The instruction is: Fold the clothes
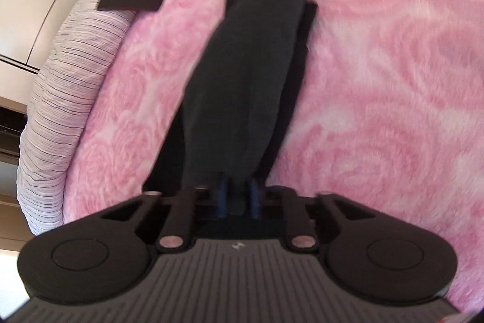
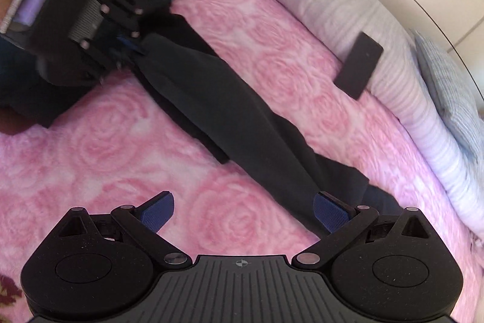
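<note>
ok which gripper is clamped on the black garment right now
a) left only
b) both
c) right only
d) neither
a) The left gripper has its blue pads pinched shut on the end of the black garment, while the right gripper stands wide open, its right pad only next to the cloth.

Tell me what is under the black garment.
The black garment lies stretched across the pink blanket, which shows on both sides of it. The left gripper is pinching one end. Whatever sits directly beneath the cloth is covered.
</note>
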`<state>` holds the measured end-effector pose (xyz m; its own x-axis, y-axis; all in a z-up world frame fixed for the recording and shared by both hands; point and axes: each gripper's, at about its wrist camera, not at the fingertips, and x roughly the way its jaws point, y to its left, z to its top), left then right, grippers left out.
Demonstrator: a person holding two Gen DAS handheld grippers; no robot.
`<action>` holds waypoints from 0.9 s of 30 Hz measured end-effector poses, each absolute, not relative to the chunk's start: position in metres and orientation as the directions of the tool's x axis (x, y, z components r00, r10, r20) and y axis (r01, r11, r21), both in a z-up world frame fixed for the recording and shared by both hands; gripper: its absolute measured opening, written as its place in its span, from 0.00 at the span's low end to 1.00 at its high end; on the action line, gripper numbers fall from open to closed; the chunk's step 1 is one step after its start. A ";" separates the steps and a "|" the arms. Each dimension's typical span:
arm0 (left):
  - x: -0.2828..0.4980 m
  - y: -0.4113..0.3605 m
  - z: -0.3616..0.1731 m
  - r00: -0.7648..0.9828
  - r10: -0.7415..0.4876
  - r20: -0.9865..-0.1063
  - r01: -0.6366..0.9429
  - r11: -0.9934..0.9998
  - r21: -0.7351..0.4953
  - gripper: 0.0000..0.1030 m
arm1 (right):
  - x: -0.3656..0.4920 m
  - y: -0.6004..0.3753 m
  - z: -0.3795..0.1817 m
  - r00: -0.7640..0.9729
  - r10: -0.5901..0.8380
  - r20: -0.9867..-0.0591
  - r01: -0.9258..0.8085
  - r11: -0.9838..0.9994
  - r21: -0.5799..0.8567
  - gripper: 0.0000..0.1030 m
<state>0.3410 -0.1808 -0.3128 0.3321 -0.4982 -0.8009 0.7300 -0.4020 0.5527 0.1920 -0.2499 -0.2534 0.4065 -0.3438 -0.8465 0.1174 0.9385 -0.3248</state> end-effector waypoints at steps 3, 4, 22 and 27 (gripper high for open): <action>0.342 -0.178 -0.293 0.329 -0.513 -0.793 0.734 -0.389 0.556 0.05 | 0.185 -0.259 -0.250 0.390 -0.359 -0.848 0.158 0.933 -0.323 0.99; 0.341 -0.180 -0.287 0.338 -0.520 -0.785 0.728 -0.384 0.568 0.05 | 0.180 -0.263 -0.248 0.386 -0.361 -0.849 0.173 0.932 -0.318 0.99; 0.088 -0.378 -0.156 0.313 -0.798 -0.515 0.530 -0.303 0.792 0.04 | -0.056 -0.408 -0.209 0.370 -0.415 -0.831 0.467 0.857 -0.220 0.99; -0.052 -0.473 -0.187 0.189 -0.817 -0.545 0.561 -0.366 0.742 0.04 | -0.168 -0.475 -0.195 0.299 -0.473 -0.829 0.559 0.790 -0.250 0.99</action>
<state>-0.0520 -0.4728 -0.1874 0.1887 -0.8167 -0.5454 0.5615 -0.3659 0.7422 -0.1681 -0.4748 -0.1954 0.2988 -0.4735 -0.8286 0.5592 0.7904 -0.2501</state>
